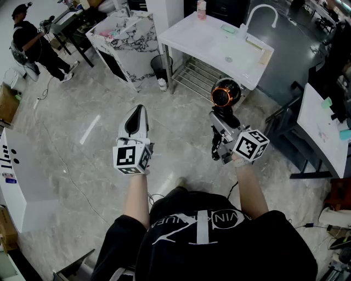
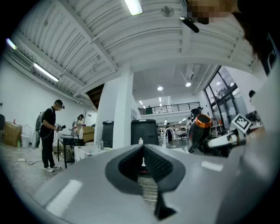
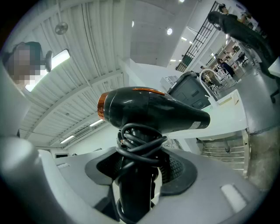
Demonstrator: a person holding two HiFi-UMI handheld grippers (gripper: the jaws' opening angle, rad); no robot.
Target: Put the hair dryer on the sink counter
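Hair dryer [image 1: 225, 93], black with an orange ring, is held in the air by its cord-wrapped handle, on which the right gripper [image 1: 221, 122] is clamped with jaws fairly wide. It is seen short of the near edge of the white sink counter [image 1: 203, 41], whose curved faucet [image 1: 262, 13] stands at the far side. The left gripper [image 1: 137, 111] is carried level with its jaws closed on nothing. Open grey floor [image 1: 181, 126] lies ahead of both grippers up to the counter. A wire shelf [image 1: 194, 74] is fixed beneath it, a bin [image 1: 159, 65] beside its leg. A white table [image 1: 323, 131] borders the right. The dryer's label [image 3: 199, 124] and the shirt lettering [image 1: 197, 220] cannot be read.
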